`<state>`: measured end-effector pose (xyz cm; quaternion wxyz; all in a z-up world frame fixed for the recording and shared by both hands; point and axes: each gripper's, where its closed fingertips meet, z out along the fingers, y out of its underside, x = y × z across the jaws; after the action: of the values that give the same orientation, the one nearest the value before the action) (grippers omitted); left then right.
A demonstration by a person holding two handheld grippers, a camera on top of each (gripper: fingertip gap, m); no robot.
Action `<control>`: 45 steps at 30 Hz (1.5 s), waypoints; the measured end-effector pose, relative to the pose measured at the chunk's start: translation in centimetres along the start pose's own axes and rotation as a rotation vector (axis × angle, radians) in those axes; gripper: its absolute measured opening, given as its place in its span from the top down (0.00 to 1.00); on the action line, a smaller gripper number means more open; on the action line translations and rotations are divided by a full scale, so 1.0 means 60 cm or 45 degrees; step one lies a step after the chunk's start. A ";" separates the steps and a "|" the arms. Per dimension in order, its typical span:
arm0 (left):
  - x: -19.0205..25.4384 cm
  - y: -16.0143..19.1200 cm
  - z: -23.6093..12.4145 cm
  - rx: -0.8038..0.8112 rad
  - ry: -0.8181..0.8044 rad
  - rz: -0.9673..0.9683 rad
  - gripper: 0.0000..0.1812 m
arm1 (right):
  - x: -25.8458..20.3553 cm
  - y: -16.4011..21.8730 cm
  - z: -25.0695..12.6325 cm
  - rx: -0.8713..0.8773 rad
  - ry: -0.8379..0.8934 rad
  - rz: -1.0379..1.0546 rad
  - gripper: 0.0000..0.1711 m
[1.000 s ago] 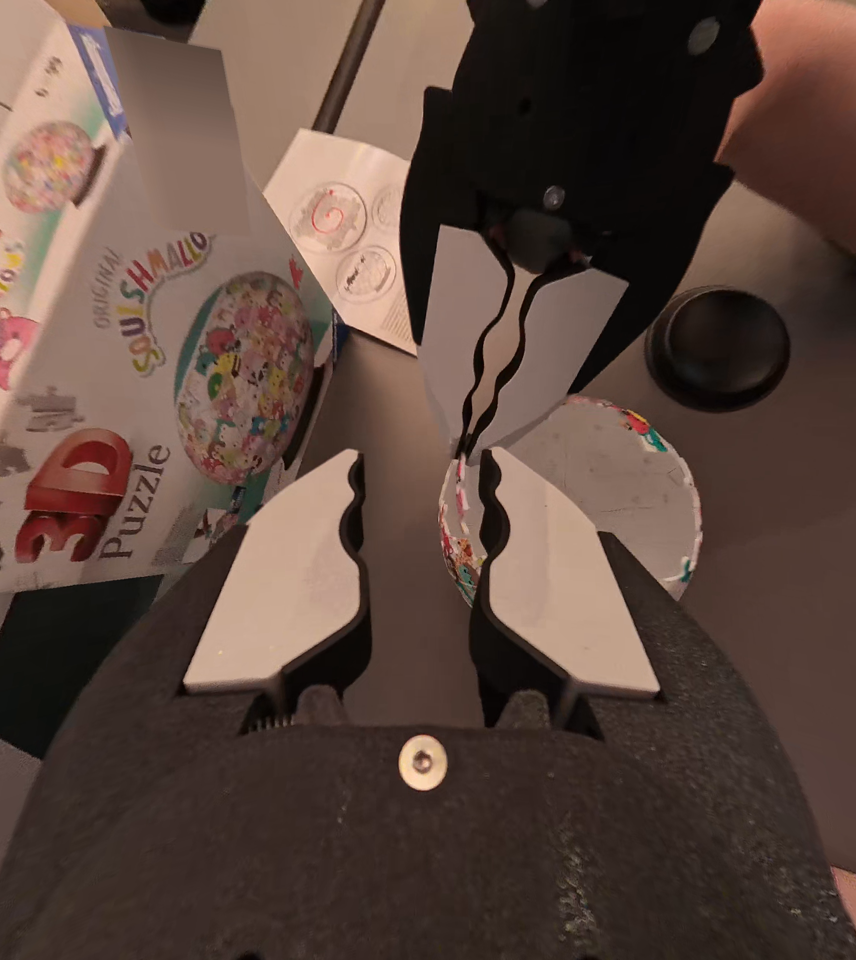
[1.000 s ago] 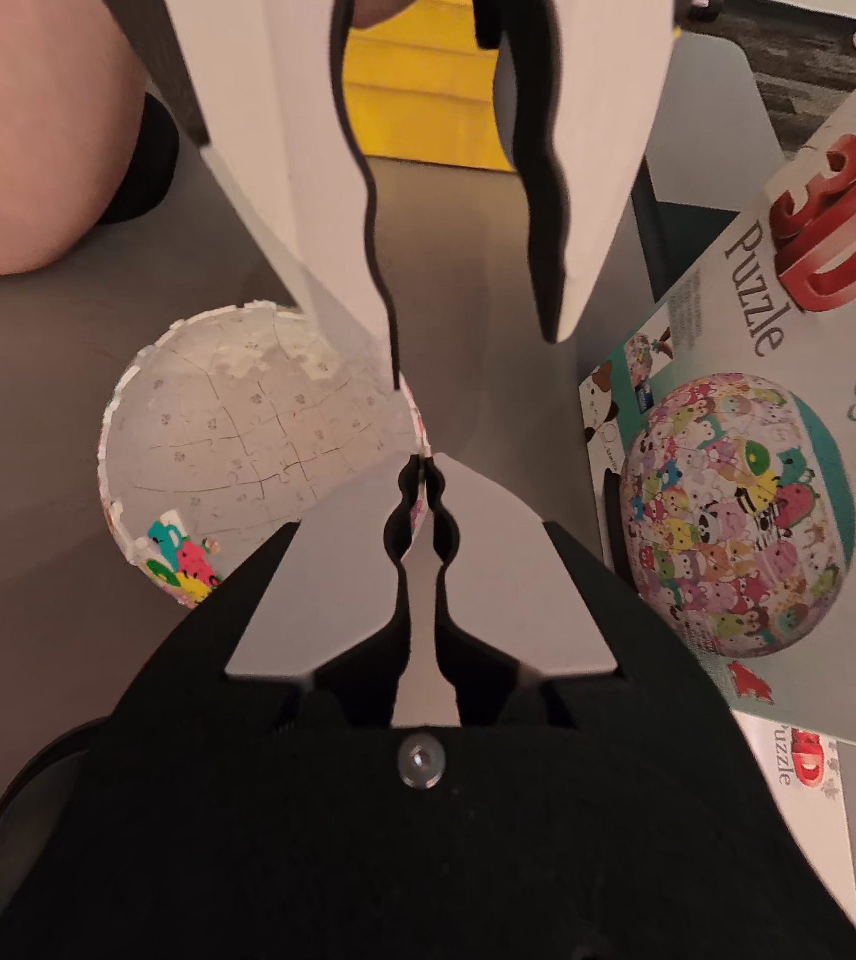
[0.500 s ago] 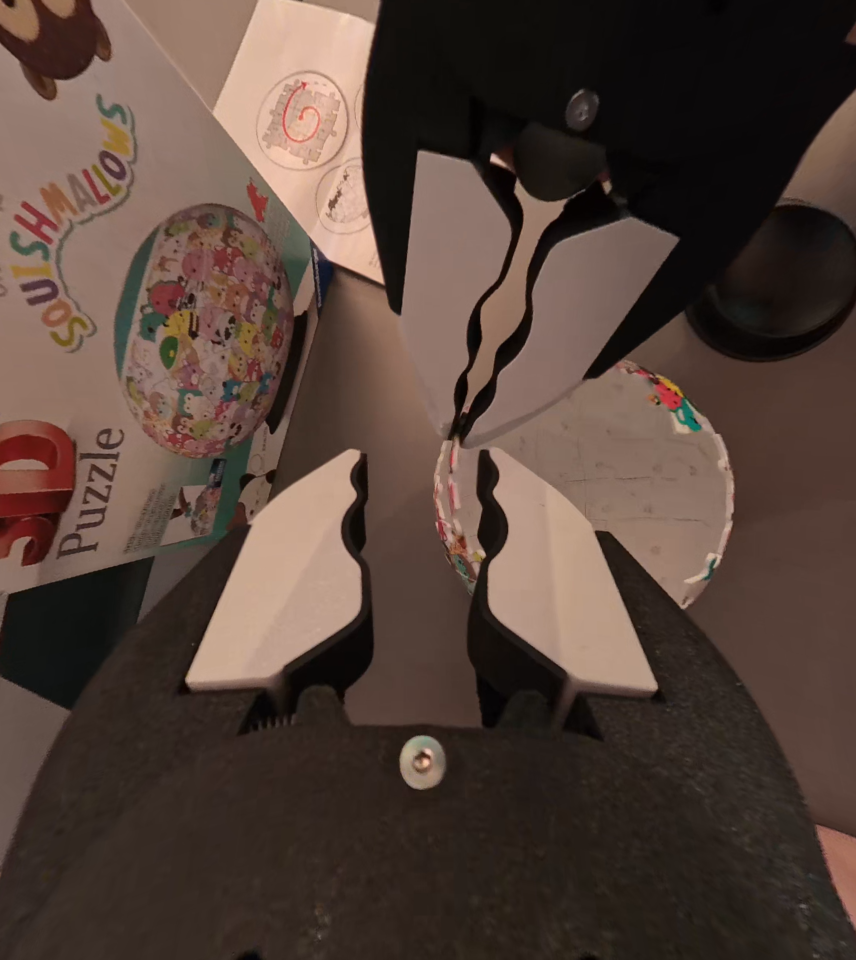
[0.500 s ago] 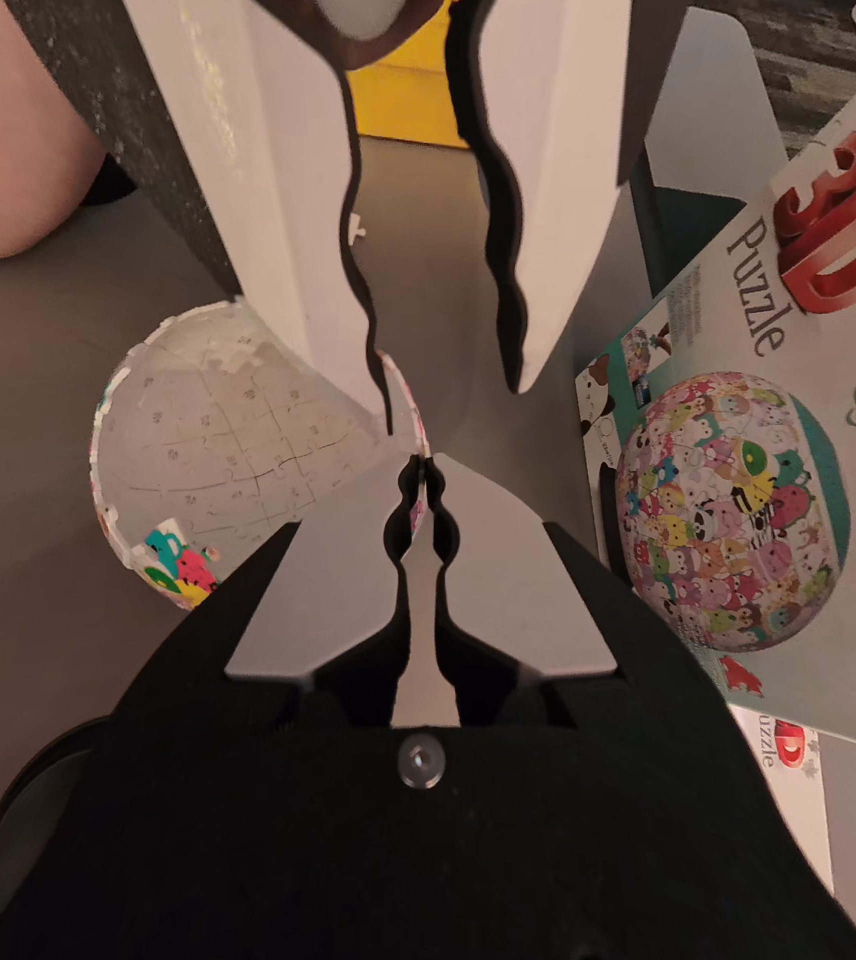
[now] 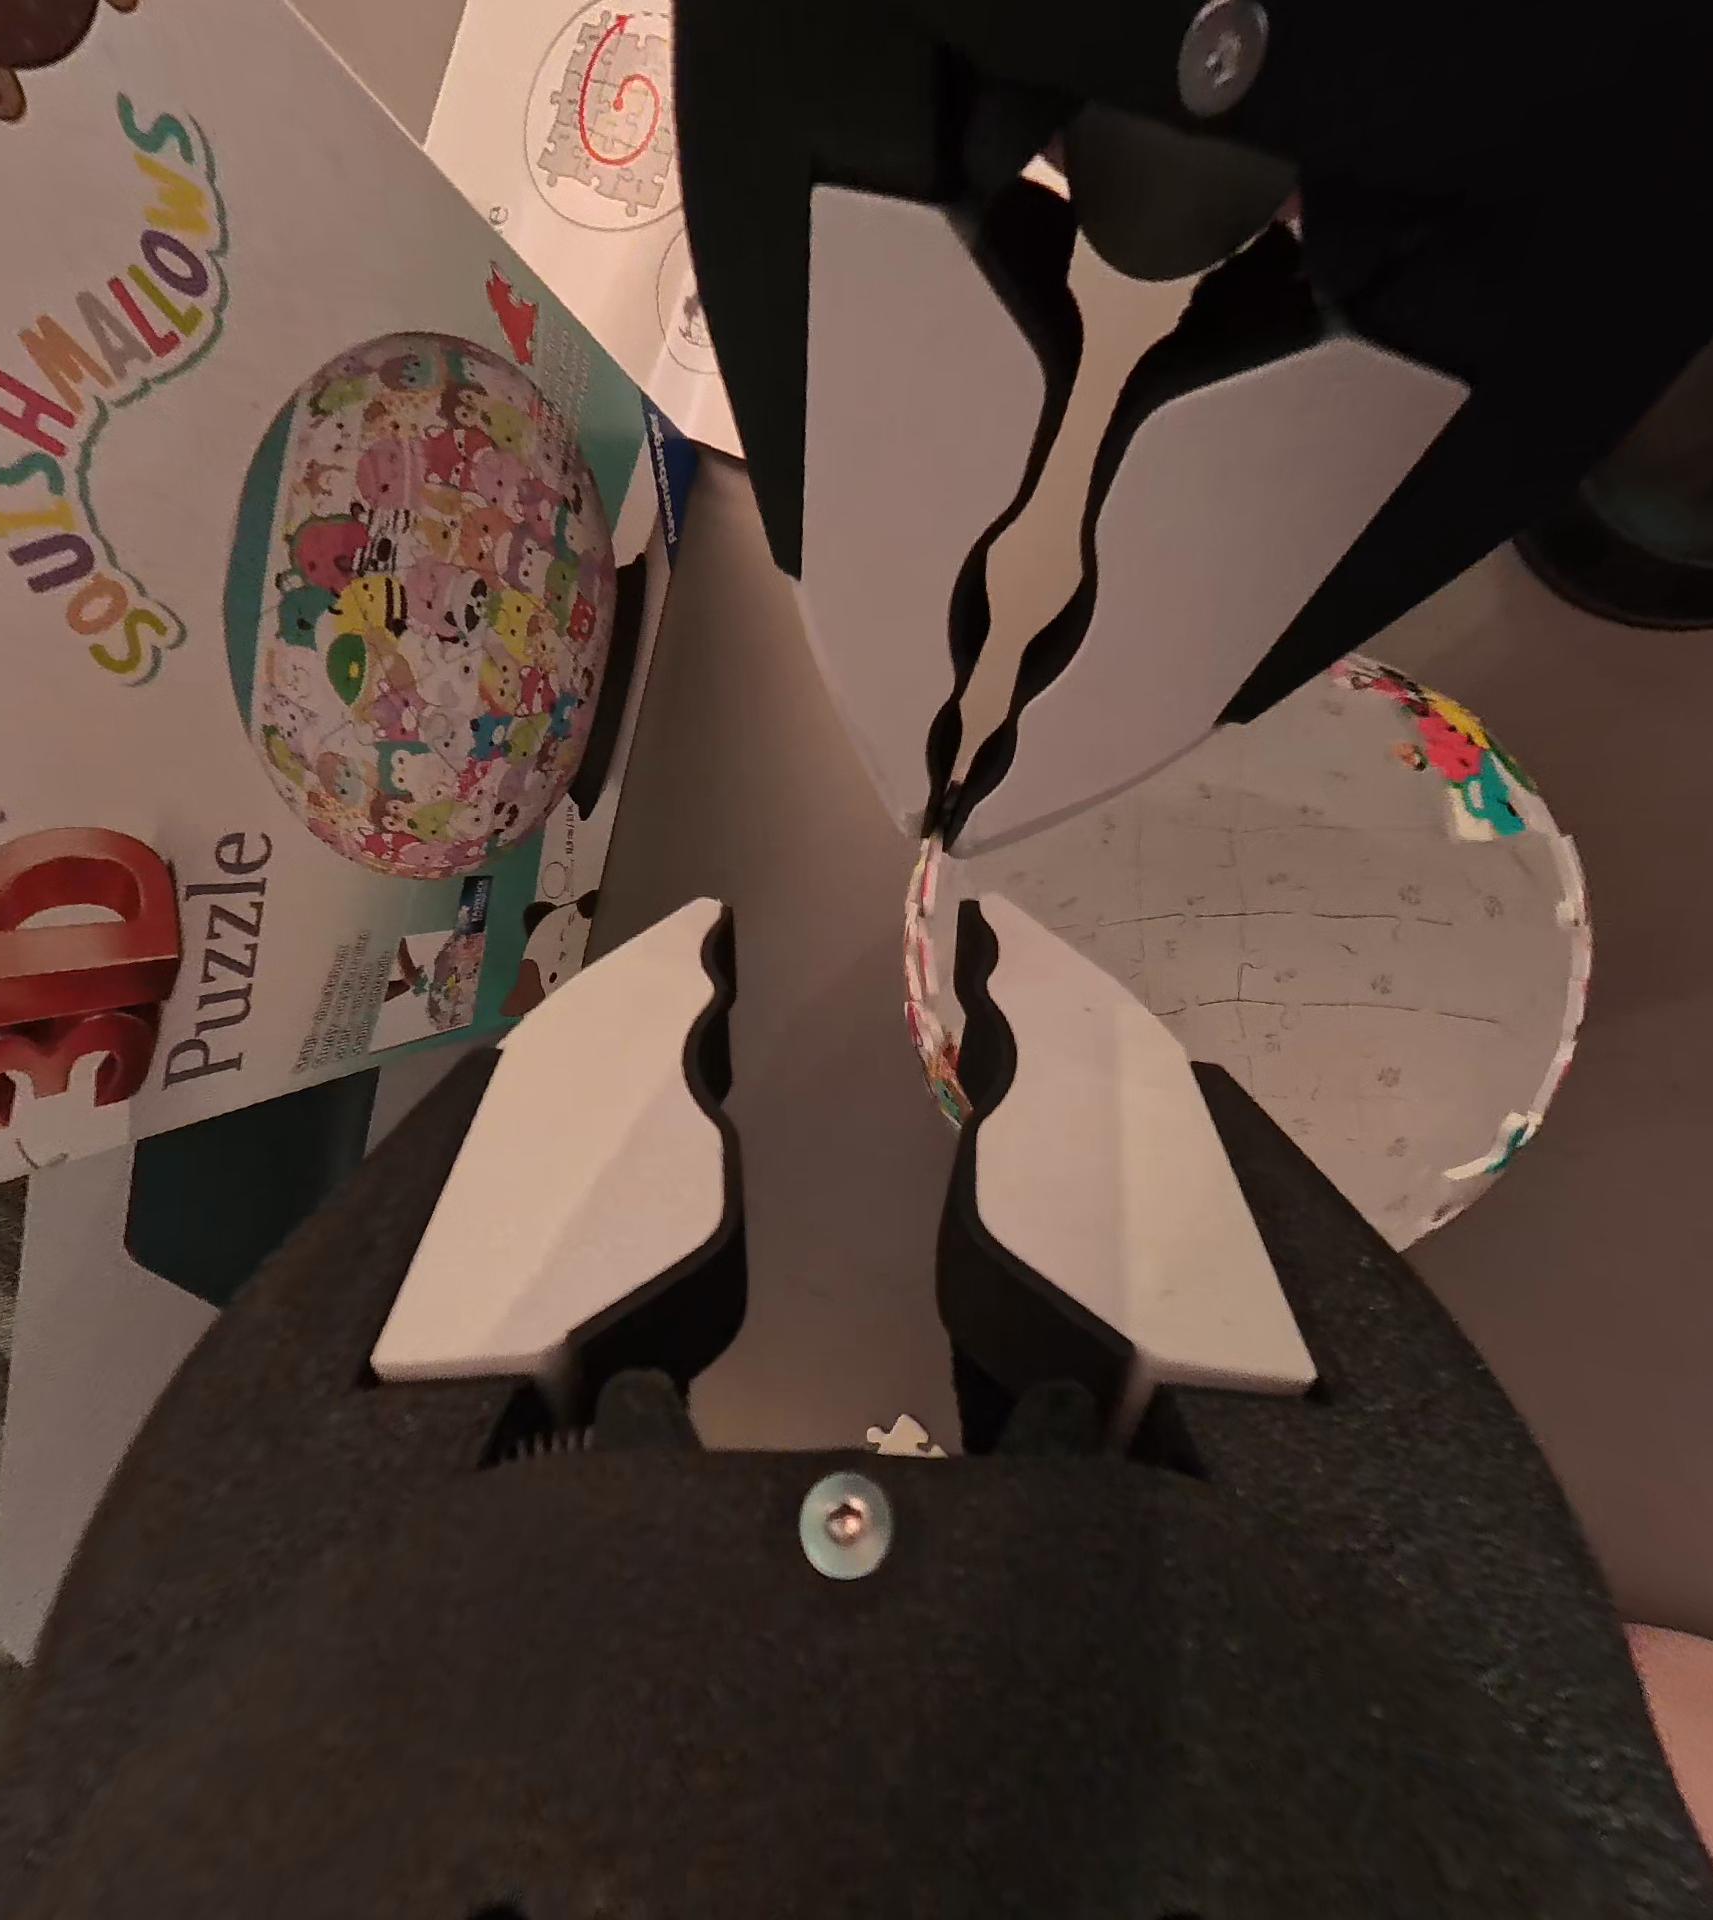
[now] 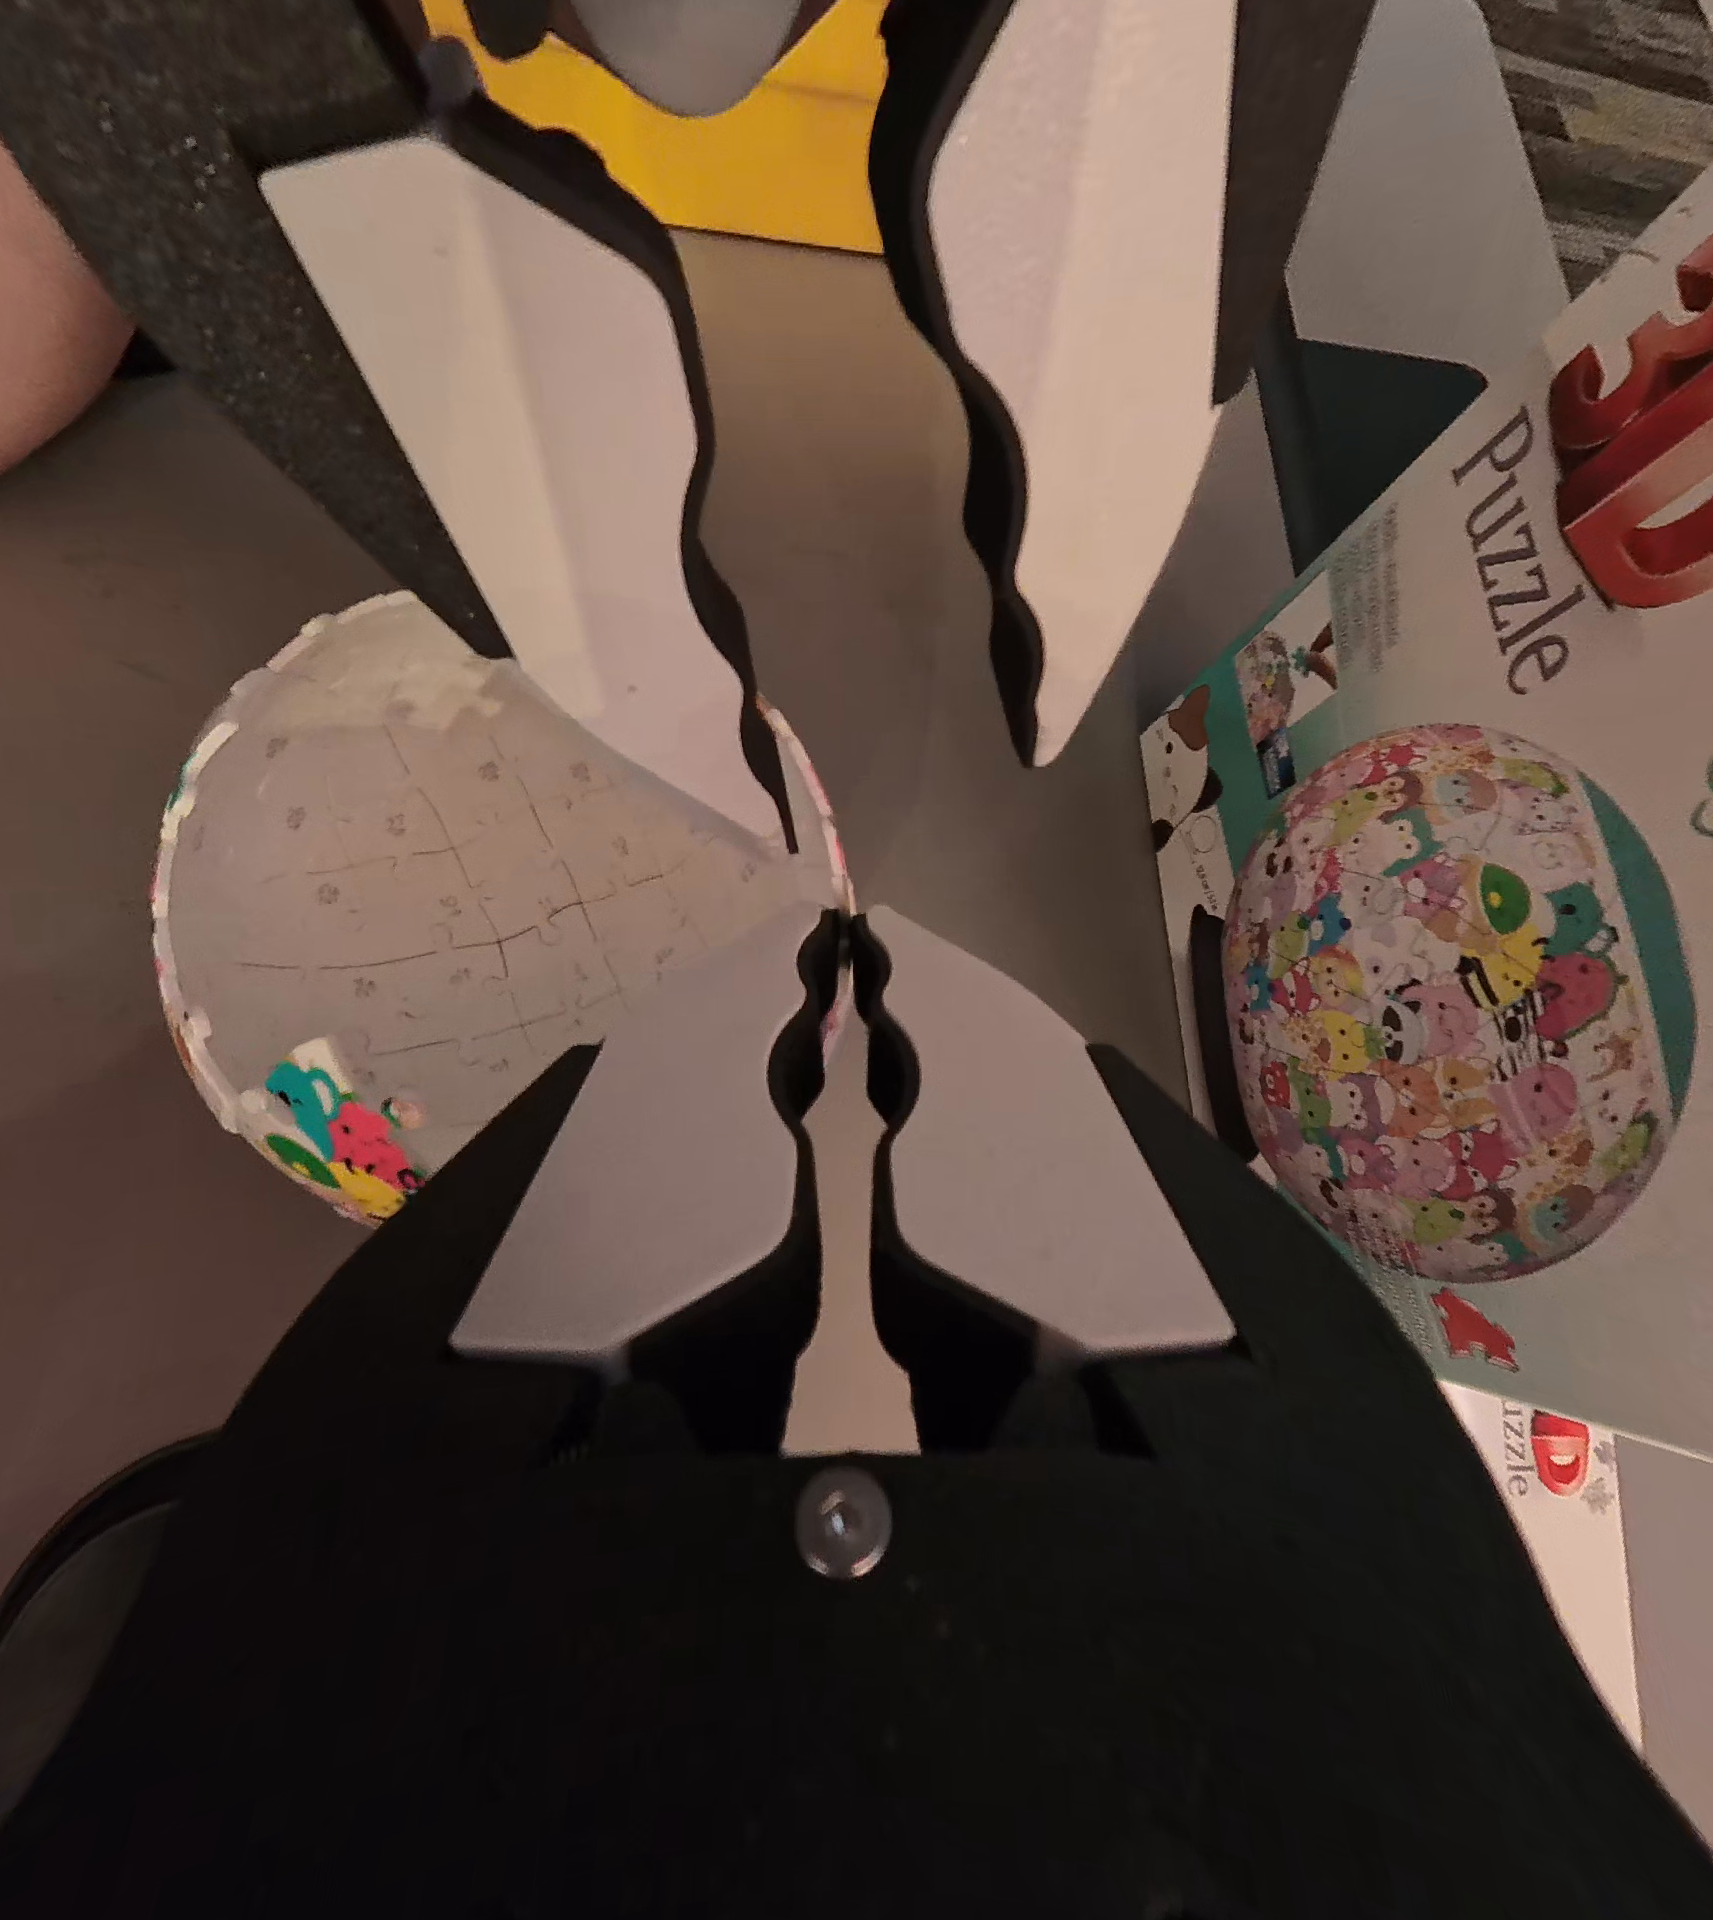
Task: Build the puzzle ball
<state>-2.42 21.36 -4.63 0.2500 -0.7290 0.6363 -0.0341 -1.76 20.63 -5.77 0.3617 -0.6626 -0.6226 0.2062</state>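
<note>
Looking like an office or lab-style room set up for tabletop work. Showing a smooth grey table (image 5: 1662, 1403) with a straight-cut edge, and beyond it, strips of grey patterned carpet tile (image 6: 1610, 156) of the commercial kind. Lying across the table, a printed puzzle box (image 5: 239, 644) and a white instruction sheet (image 5: 582, 135), suggesting a leisure item brought in. Glowing behind, something bright yellow (image 6: 758, 187), too cropped to identify. Lighting dim and warm.

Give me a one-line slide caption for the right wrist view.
Right tool pinches the rim of the half-built puzzle ball while the open left tool faces it.
</note>
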 end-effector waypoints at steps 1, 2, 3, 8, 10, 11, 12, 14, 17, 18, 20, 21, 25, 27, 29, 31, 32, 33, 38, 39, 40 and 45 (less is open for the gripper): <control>0.000 0.001 0.001 -0.003 0.003 0.002 0.78 | 0.001 0.002 0.000 -0.006 0.005 0.000 0.98; -0.001 0.001 0.002 -0.004 0.000 0.004 0.78 | 0.002 0.004 0.000 -0.011 0.006 0.003 0.98; -0.003 0.001 0.002 -0.001 -0.010 0.005 0.78 | 0.002 0.004 -0.001 -0.011 0.006 0.004 0.98; -0.006 -0.003 0.005 0.023 -0.005 0.011 0.78 | 0.003 0.006 -0.003 -0.004 0.005 0.012 0.98; -0.007 -0.002 0.008 0.025 0.000 0.004 0.78 | 0.004 0.008 -0.002 -0.008 0.008 0.013 0.98; -0.007 -0.002 0.009 0.025 0.007 0.001 0.78 | 0.004 0.009 -0.002 -0.010 0.015 0.008 0.98; -0.007 -0.001 0.010 0.025 0.010 0.003 0.78 | 0.004 0.009 -0.002 -0.010 0.018 0.009 0.98; -0.006 -0.001 0.010 0.025 0.015 0.009 0.79 | 0.004 0.010 -0.003 -0.009 0.017 0.013 0.98; -0.005 0.000 0.012 0.016 0.014 0.021 0.79 | 0.005 0.011 -0.003 -0.007 0.024 0.012 0.98; -0.005 0.001 0.013 0.012 0.013 0.027 0.80 | 0.005 0.011 -0.003 -0.007 0.028 0.011 0.98; -0.004 0.002 0.014 0.004 0.011 0.034 0.80 | 0.006 0.012 -0.003 -0.007 0.032 0.014 0.98; -0.003 0.002 0.014 0.003 0.014 0.036 0.81 | 0.006 0.012 -0.004 -0.008 0.033 0.015 0.98; 0.001 0.002 0.015 -0.003 0.024 0.055 0.85 | 0.005 0.013 -0.005 -0.010 0.035 0.014 0.98; 0.002 0.002 0.017 -0.008 0.025 0.066 0.90 | 0.004 0.013 -0.005 -0.009 0.030 0.016 0.98; 0.004 0.001 0.018 -0.005 0.036 0.065 0.92 | 0.004 0.012 -0.006 -0.007 0.029 0.018 0.98; 0.006 0.001 0.019 -0.006 0.047 0.066 0.92 | 0.004 0.013 -0.007 -0.007 0.025 0.020 0.98; 0.007 0.001 0.019 -0.005 0.052 0.067 0.92 | 0.003 0.012 -0.007 -0.005 0.024 0.018 0.98; 0.008 0.000 0.018 -0.002 0.057 0.067 0.91 | 0.003 0.012 -0.007 -0.005 0.025 0.017 0.98; 0.016 -0.005 0.015 0.028 0.093 0.068 0.91 | 0.003 0.010 -0.008 -0.001 0.029 0.014 0.98; 0.016 -0.006 0.014 0.030 0.094 0.068 0.91 | 0.003 0.009 -0.009 0.001 0.030 0.013 0.98; 0.015 -0.006 0.014 0.032 0.088 0.070 0.90 | 0.002 0.009 -0.009 0.003 0.030 0.012 0.98; 0.011 -0.003 0.014 0.024 0.079 0.066 0.88 | 0.001 0.006 -0.011 0.018 0.025 0.014 0.98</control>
<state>-1.80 21.01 -5.48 0.2380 -0.7086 0.6619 -0.0562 -1.03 20.58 -5.60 0.3712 -0.6654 -0.6140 0.2061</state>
